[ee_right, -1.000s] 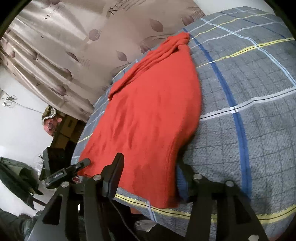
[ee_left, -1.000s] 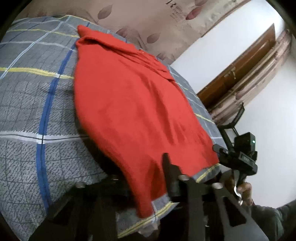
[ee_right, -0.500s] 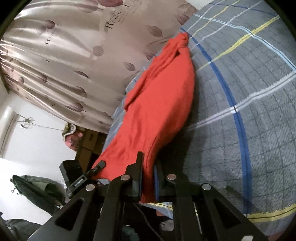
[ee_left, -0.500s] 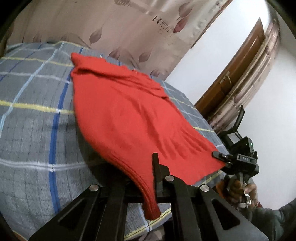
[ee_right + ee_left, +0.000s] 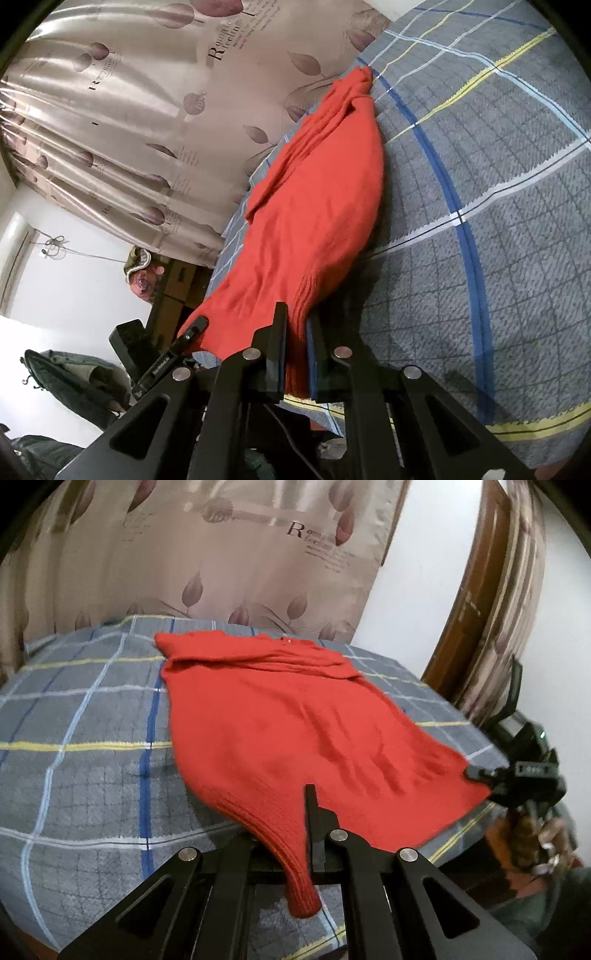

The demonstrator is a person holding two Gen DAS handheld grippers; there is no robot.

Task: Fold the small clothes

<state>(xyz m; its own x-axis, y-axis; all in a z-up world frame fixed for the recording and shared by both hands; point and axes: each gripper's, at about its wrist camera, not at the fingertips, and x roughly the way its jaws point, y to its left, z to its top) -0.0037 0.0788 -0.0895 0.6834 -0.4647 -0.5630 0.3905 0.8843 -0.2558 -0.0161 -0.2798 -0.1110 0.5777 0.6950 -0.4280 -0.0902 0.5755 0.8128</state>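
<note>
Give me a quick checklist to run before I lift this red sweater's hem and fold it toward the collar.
1. Left gripper shut on the red sweater hem corner: ok.
2. Right gripper shut on the other hem corner: ok.
3. Hem between the two grippers taut, not sagging: ok; the edge runs fairly straight to the other gripper in the left wrist view.
4. Collar end lying on the plaid blanket, free of both grippers: ok.
5. Sleeves tucked flat: cannot tell; fabric is bunched near the collar.
6. Nothing else lying on the sweater: ok.
</note>
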